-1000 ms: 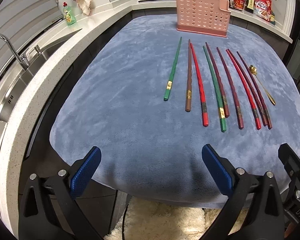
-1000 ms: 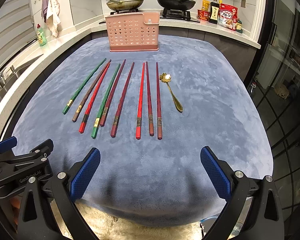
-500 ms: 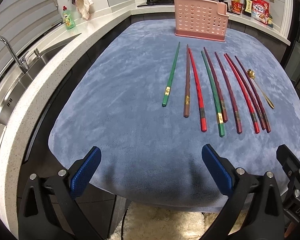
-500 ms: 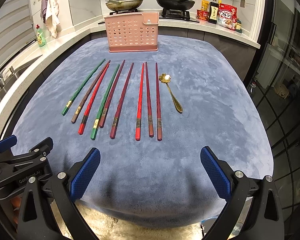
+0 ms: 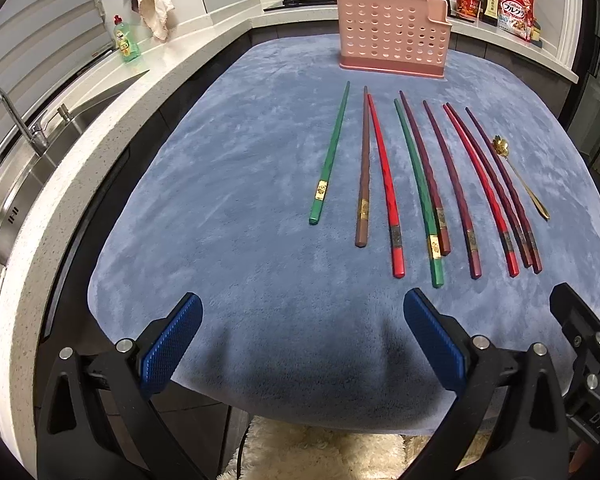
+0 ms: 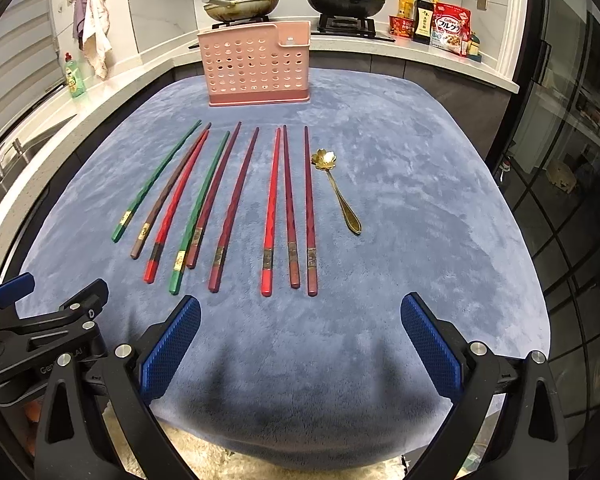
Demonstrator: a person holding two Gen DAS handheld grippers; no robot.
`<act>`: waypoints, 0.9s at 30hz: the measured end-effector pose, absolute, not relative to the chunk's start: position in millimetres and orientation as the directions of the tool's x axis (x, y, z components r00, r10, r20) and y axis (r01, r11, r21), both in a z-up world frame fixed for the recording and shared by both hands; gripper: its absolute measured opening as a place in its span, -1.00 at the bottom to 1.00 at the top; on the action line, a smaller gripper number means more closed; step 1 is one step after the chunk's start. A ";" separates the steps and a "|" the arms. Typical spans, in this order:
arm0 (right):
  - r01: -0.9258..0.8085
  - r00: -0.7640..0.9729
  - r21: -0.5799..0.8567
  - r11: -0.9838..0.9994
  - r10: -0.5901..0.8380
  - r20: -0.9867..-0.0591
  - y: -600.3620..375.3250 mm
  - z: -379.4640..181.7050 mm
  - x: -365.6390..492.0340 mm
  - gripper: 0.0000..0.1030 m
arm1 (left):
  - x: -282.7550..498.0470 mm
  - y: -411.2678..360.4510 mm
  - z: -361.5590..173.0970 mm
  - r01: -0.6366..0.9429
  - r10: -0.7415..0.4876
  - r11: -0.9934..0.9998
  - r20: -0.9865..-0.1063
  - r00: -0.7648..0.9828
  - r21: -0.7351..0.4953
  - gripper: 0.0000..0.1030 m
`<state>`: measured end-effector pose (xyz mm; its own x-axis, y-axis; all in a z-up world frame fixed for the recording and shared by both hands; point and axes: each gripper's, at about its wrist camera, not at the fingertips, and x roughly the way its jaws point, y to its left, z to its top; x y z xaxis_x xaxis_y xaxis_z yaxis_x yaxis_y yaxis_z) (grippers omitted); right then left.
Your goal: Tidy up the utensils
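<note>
1. The left gripper [image 5: 300, 334] and the right gripper [image 6: 300, 334] are both hovering side by side over the near edge of a blue cloth [image 6: 420, 208], each with its blue pads spread wide and holding nothing.
2. Nine chopsticks are lying in a row straight ahead of the right gripper, and ahead and to the right of the left gripper; a gold spoon [image 6: 338, 192] is lying just right of the row.
3. Every chopstick is lying flat with its long axis running away from the grippers: thick, banded ends nearest, thin tips pointing toward a pink perforated holder [image 6: 258, 68] standing upright far ahead.
4. The spoon is lying the same way, flower-shaped bowl far, handle tip near.
5. Judged step: no utensil is picked up yet, so the first pick is being lined up.
6. To do it well, the jaws should be closing across a chopstick's width at the thick near end, not along its length.
7. The red chopstick [image 6: 271, 216] and its two dark neighbours are lying nearly touching, so an outer one, such as the leftmost green chopstick [image 5: 329, 158], is looking easier to take alone.
</note>
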<state>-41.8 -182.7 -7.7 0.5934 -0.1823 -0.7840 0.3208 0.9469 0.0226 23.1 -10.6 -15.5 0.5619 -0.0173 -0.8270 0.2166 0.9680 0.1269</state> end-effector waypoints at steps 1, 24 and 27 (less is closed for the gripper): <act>0.322 0.593 0.023 0.947 -0.182 -0.784 -183.3 -8.3 -41.1 0.87 | 24.4 -11.1 -16.4 0.216 -0.017 0.968 -0.829 0.559 0.126 0.87; 0.327 0.589 0.020 0.945 -0.187 -0.786 -185.9 -12.8 -34.9 0.87 | 29.0 -15.4 -20.1 0.219 -0.018 0.968 -0.835 0.549 0.124 0.87; 0.327 0.588 0.021 0.945 -0.187 -0.787 -185.9 -12.8 -35.7 0.87 | 29.1 -14.5 -20.3 0.217 -0.016 0.968 -0.836 0.548 0.123 0.87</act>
